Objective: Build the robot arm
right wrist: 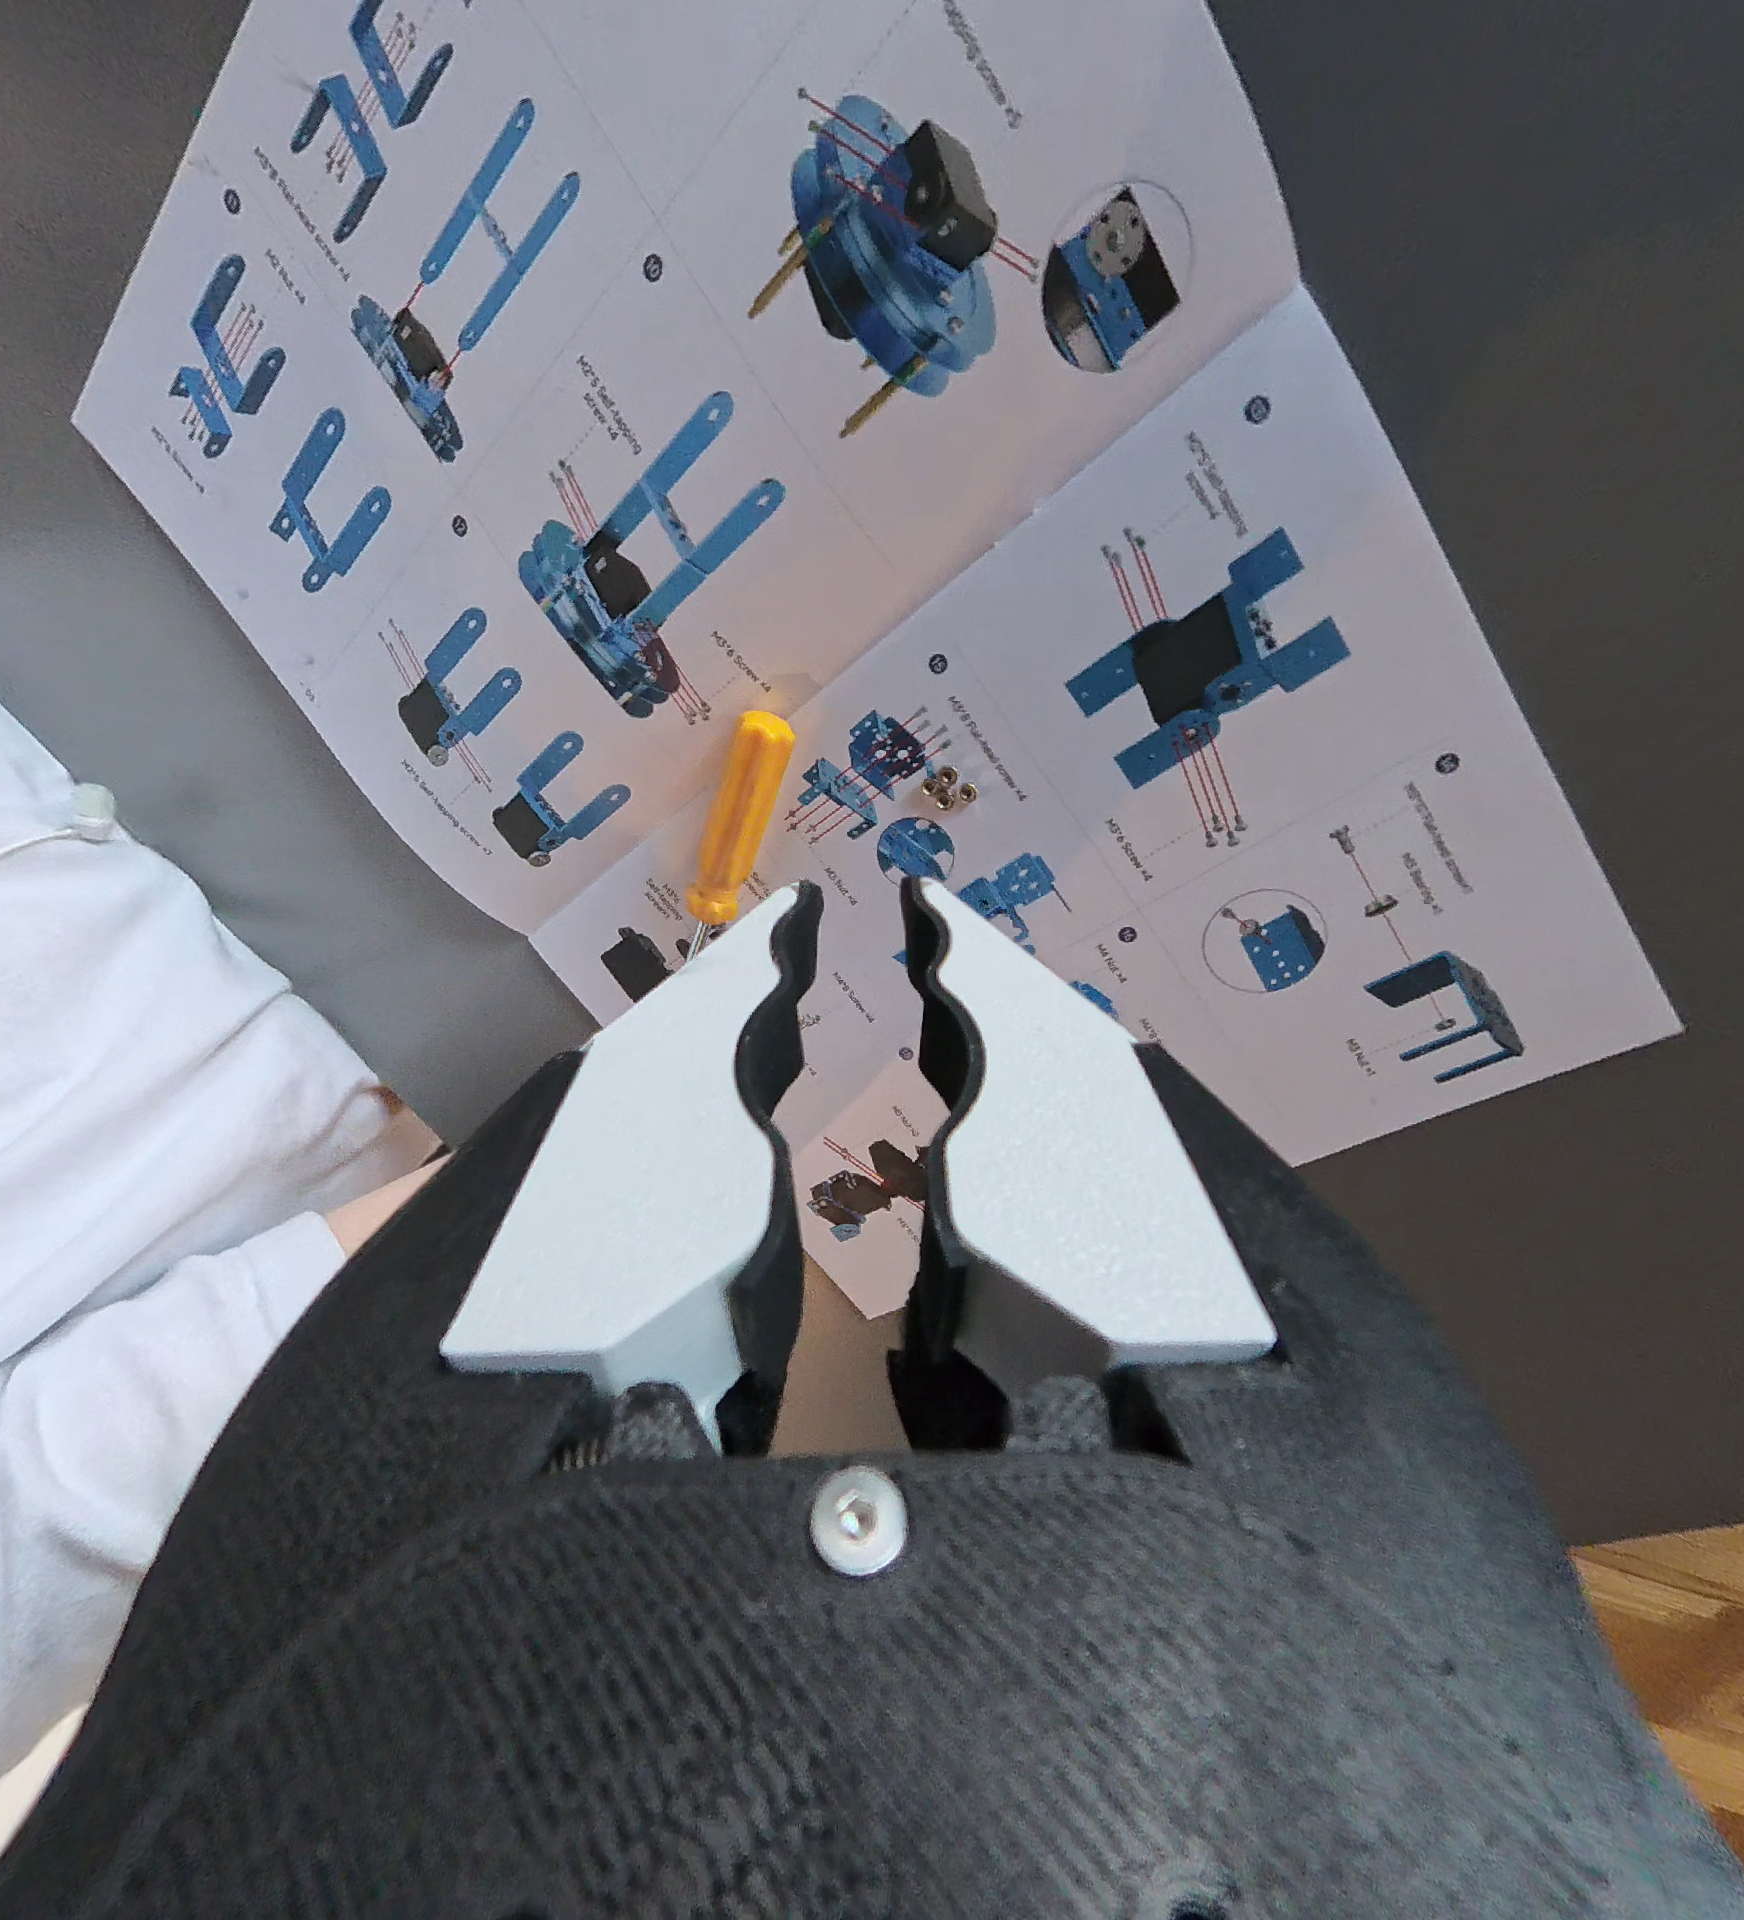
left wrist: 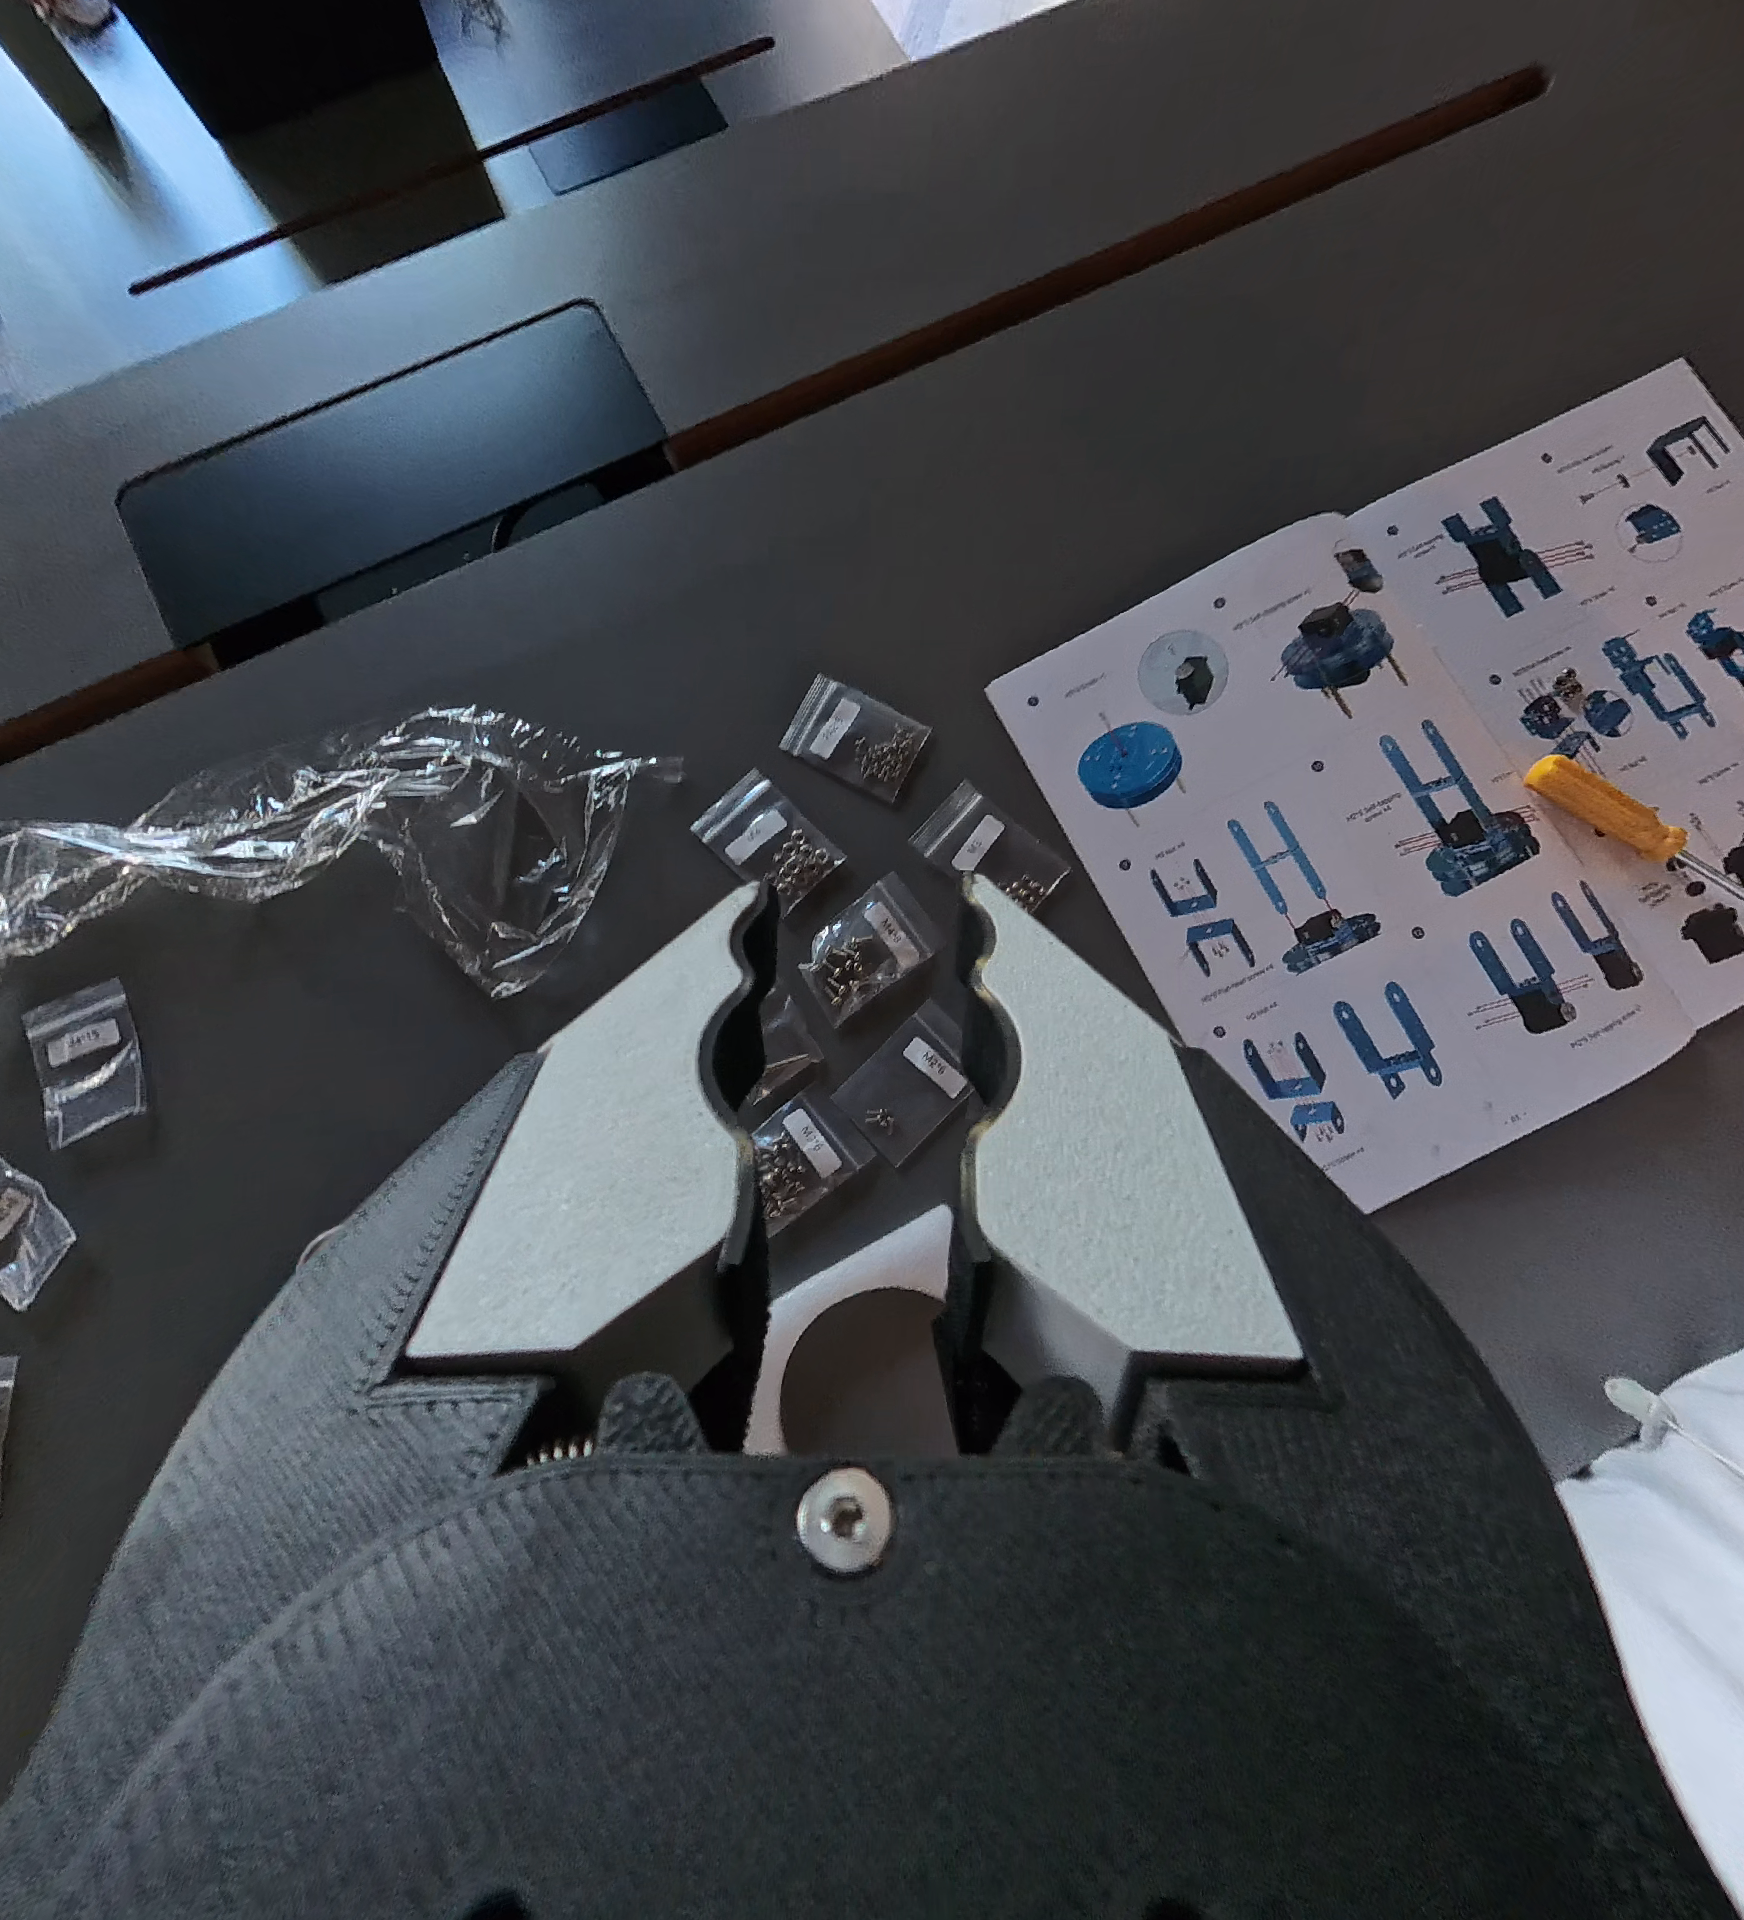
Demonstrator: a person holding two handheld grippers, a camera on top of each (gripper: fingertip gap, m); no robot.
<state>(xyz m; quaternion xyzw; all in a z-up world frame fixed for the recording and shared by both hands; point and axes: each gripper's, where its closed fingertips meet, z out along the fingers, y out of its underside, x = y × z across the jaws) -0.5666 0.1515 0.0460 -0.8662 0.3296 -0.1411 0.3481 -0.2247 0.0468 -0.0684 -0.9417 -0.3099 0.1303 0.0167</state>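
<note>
Left gripper [left wrist: 868, 899], white fingers with black pads, jaws spread and empty, hangs over a cluster of small clear zip bags of metal screws [left wrist: 863, 961] on the dark grey tabletop [left wrist: 951, 416]. Crumpled clear plastic wrap [left wrist: 328, 831] lies to the left. Right gripper [right wrist: 860, 896], jaws likewise spread, hovers above an open white instruction booklet [right wrist: 951, 499] bearing a yellow-handled screwdriver [right wrist: 738, 816] and four small brass nuts [right wrist: 946, 788].

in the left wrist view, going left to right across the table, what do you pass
small empty-looking zip bags → crumpled clear plastic wrap → cluster of little screw bags, under the open left gripper → open instruction booklet → yellow-handled screwdriver lying on the booklet
</note>
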